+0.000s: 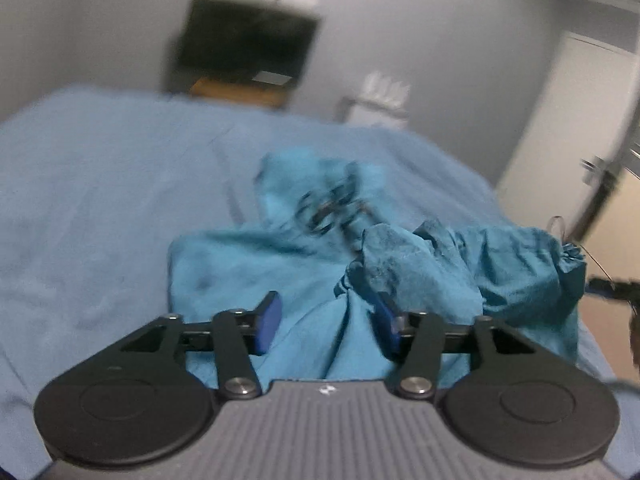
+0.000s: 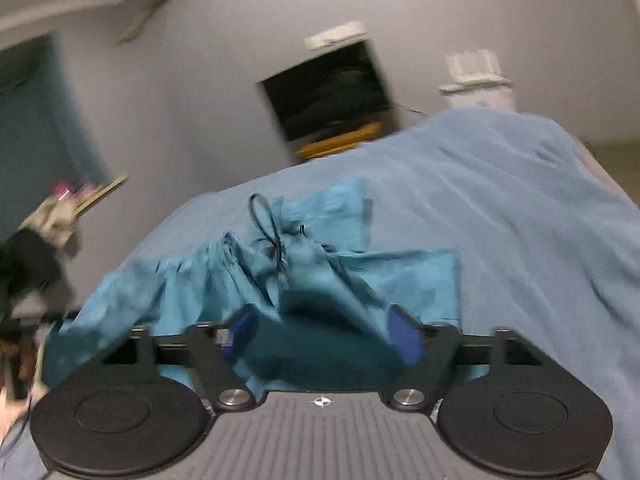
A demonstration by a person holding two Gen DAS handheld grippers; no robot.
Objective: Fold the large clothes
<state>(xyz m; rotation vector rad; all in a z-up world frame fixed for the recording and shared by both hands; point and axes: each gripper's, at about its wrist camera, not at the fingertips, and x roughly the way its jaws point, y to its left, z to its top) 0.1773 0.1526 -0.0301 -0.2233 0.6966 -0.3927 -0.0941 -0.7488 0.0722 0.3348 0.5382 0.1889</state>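
We see the teal garment (image 1: 256, 264) crumpled on the blue bedsheet (image 1: 100, 184). Left gripper (image 1: 326, 322) and right gripper (image 2: 322, 334) jaws both apart, cloth bunched between the pads, not clamped.

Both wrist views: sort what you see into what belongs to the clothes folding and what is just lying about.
Belongs to the job:
- teal garment, crumpled
- black drawstring on it
- blue bedsheet under it
- left gripper, open
- right gripper, open

Just lying about:
- dark screen on the wall
- wooden shelf
- door
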